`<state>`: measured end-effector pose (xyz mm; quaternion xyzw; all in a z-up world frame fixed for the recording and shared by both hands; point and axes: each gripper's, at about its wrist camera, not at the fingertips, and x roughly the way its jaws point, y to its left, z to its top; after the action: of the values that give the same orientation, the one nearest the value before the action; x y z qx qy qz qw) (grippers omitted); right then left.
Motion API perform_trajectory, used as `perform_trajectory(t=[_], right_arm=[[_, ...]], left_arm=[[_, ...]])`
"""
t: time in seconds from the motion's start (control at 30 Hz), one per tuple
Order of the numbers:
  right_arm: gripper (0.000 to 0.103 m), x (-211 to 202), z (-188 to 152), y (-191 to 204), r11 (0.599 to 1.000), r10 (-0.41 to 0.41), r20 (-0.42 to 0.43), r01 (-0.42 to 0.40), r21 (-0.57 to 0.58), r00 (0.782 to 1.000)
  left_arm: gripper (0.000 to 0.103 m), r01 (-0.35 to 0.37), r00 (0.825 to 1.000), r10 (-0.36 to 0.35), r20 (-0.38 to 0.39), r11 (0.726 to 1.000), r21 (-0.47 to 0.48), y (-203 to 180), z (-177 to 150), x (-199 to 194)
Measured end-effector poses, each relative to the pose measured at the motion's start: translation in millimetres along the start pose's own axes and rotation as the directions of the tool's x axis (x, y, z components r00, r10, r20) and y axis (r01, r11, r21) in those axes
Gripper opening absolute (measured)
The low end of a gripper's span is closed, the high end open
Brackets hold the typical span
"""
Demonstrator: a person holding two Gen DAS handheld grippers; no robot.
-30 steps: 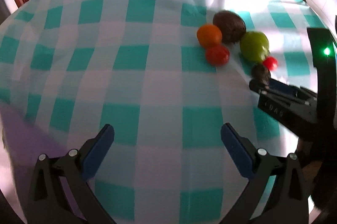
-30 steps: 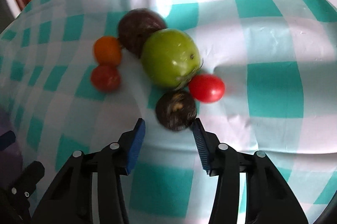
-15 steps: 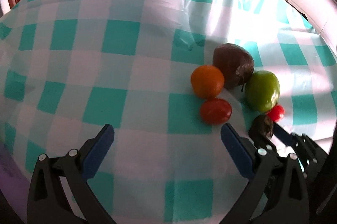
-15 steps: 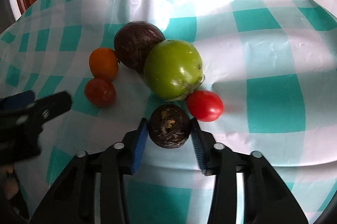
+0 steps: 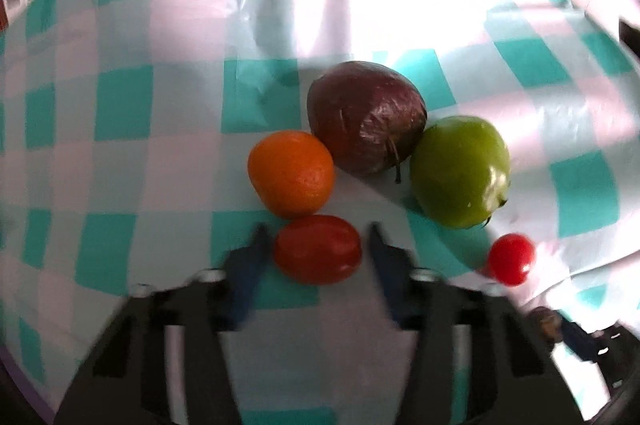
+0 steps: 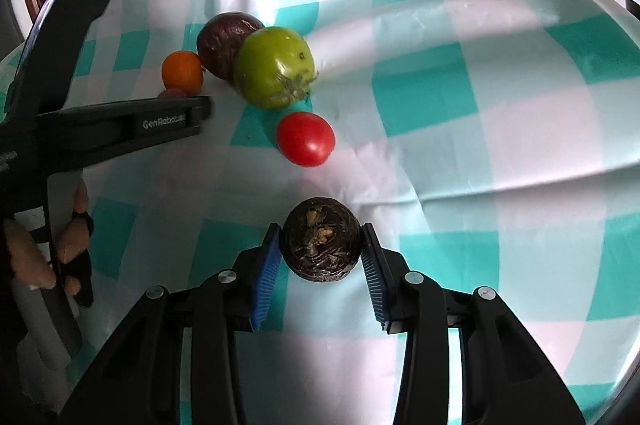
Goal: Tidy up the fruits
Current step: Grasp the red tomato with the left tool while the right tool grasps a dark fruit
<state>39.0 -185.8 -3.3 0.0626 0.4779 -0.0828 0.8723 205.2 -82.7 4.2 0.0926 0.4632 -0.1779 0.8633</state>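
In the left wrist view my left gripper (image 5: 316, 249) has its jaws close on both sides of a red tomato (image 5: 318, 250) on the checked cloth; the frame is blurred and contact is unclear. An orange (image 5: 291, 173), a large dark purple fruit (image 5: 366, 117), a green fruit (image 5: 460, 171) and a small red tomato (image 5: 512, 258) lie around it. In the right wrist view my right gripper (image 6: 320, 247) is shut on a small dark round fruit (image 6: 320, 245), held back from the green fruit (image 6: 274, 67) and small red tomato (image 6: 306, 138).
The teal and white checked tablecloth (image 6: 460, 85) covers the whole table. The left gripper's body (image 6: 120, 121) and the hand holding it (image 6: 40, 253) fill the left side of the right wrist view. Furniture shows past the far left table edge.
My left gripper moved forward to the red tomato and its jaws narrowed around it. My right gripper pulled back from the fruit pile with the dark fruit in it.
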Motion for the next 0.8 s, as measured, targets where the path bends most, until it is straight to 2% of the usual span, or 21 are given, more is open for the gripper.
perform_trajectory(t=[0.17,0.23,0.37,0.6,0.7,0.8], right_arm=[[0.039,-7,-12,-4,1.0,0.003,-0.007,-0.003,-0.003,1.0],[0.039,-10,-17,-3,1.0,0.012,-0.014,-0.012,-0.018,1.0],[0.039,-22,-32,-2,0.996,0.033,-0.04,-0.036,-0.085,0.999],[0.039,-44,-56,-1,0.976,0.086,-0.115,-0.106,-0.189,0.99],[0.039,-50,-63,-3,0.965,0.101,-0.143,-0.132,-0.227,0.985],[0.039,-53,-68,-4,0.957,0.112,-0.167,-0.152,-0.246,0.98]], left_arm=[[0.039,0.017,1.0,-0.017,-0.009,1.0,0.002,6,-12,-11],[0.039,0.003,1.0,-0.003,-0.014,1.0,0.006,8,-20,-19],[0.039,-0.011,0.999,0.011,-0.046,1.0,0.015,11,-44,-41],[0.039,-0.033,0.994,0.028,-0.107,0.999,-0.042,13,-105,-92],[0.039,-0.037,0.991,0.029,-0.128,0.998,-0.058,6,-127,-107],[0.039,-0.029,0.988,0.022,-0.153,0.998,-0.048,-10,-163,-123]])
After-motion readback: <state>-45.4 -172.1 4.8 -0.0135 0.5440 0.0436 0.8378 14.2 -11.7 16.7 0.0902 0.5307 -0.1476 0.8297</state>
